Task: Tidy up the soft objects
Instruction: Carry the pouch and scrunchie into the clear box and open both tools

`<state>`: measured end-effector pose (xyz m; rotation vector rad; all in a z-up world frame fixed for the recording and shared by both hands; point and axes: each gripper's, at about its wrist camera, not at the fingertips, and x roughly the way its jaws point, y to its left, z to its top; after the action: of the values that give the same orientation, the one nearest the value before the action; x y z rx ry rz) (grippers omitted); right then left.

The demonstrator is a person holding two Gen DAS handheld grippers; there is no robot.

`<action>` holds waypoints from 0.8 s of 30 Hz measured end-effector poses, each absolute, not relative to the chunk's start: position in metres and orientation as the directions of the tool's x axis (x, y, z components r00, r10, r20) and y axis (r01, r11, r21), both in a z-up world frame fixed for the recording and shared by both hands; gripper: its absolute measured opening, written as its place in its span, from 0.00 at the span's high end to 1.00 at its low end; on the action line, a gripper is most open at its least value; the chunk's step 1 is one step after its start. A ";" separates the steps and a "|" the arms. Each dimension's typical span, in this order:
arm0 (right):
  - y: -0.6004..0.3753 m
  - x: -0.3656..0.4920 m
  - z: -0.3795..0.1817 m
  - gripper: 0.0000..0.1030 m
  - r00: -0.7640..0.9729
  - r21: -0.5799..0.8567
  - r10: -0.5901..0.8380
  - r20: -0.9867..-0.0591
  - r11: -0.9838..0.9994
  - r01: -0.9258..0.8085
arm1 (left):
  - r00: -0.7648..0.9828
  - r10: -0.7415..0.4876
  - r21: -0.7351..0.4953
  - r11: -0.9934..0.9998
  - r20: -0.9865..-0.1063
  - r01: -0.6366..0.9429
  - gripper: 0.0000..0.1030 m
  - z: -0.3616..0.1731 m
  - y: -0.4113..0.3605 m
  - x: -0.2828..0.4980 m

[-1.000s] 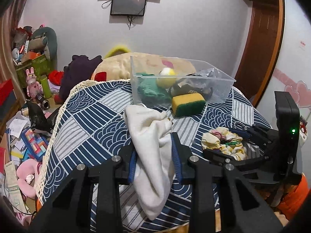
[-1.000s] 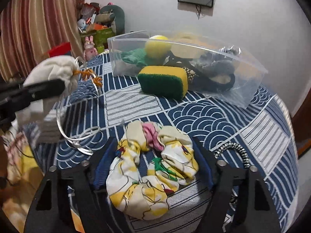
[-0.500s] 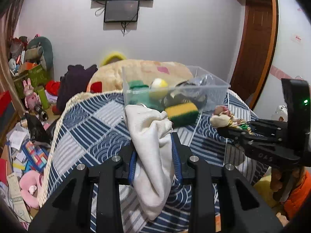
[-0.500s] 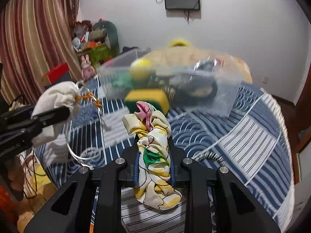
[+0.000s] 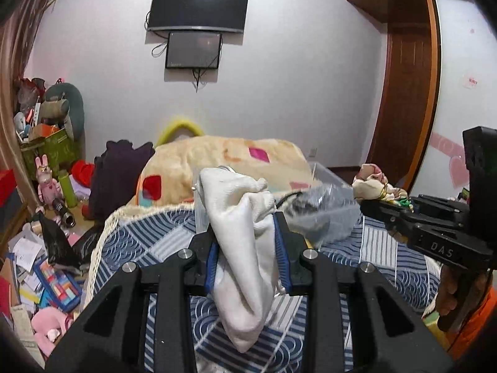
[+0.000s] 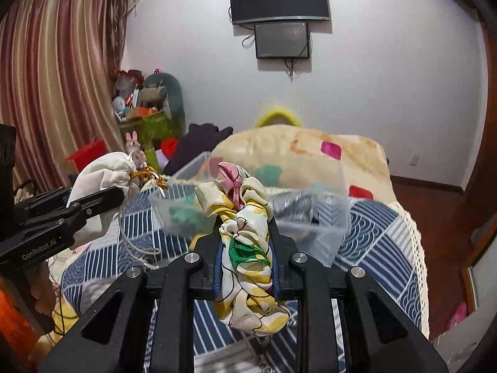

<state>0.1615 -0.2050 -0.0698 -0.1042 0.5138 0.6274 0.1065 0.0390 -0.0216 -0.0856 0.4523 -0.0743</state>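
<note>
My left gripper (image 5: 247, 255) is shut on a white cloth pouch (image 5: 242, 242), held up above the table; the pouch also shows in the right wrist view (image 6: 102, 174) with an orange cord. My right gripper (image 6: 245, 267) is shut on a yellow floral scrunchie (image 6: 245, 236), also lifted; the scrunchie also shows at the right of the left wrist view (image 5: 372, 181). A clear plastic bin (image 6: 310, 217) stands on the table just beyond both grippers, holding a green item (image 6: 183, 214) and dark items. The bin (image 5: 329, 211) is blurred and partly hidden by the pouch.
The round table has a blue and white patterned cloth (image 6: 372, 227) with a lace edge. A cream blanket (image 5: 233, 161) lies behind it. Toys and clutter cover the floor at left (image 5: 46, 267). A white cord (image 6: 136, 248) lies on the table.
Both grippers have lifted from the table with their items. The right gripper closed on the scrunchie and raised it. The views now look higher, over the bin.
</note>
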 end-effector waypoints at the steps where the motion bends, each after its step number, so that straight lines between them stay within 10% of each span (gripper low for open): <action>1: -0.204 0.164 -0.068 0.80 0.692 0.060 0.535 -0.486 0.810 -0.583 | 0.900 -0.090 -0.098 0.994 -0.427 0.053 0.69 -0.019 0.039 0.109; 24: -0.167 0.227 -0.056 0.80 0.706 0.044 0.493 -0.508 0.834 -0.551 | 0.870 -0.094 -0.110 0.993 -0.484 0.046 0.69 -0.017 0.049 0.208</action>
<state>0.2270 -0.1665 -0.0558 -0.1137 0.5310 0.5813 0.2079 0.0490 -0.0169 -0.0963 0.5108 -0.0731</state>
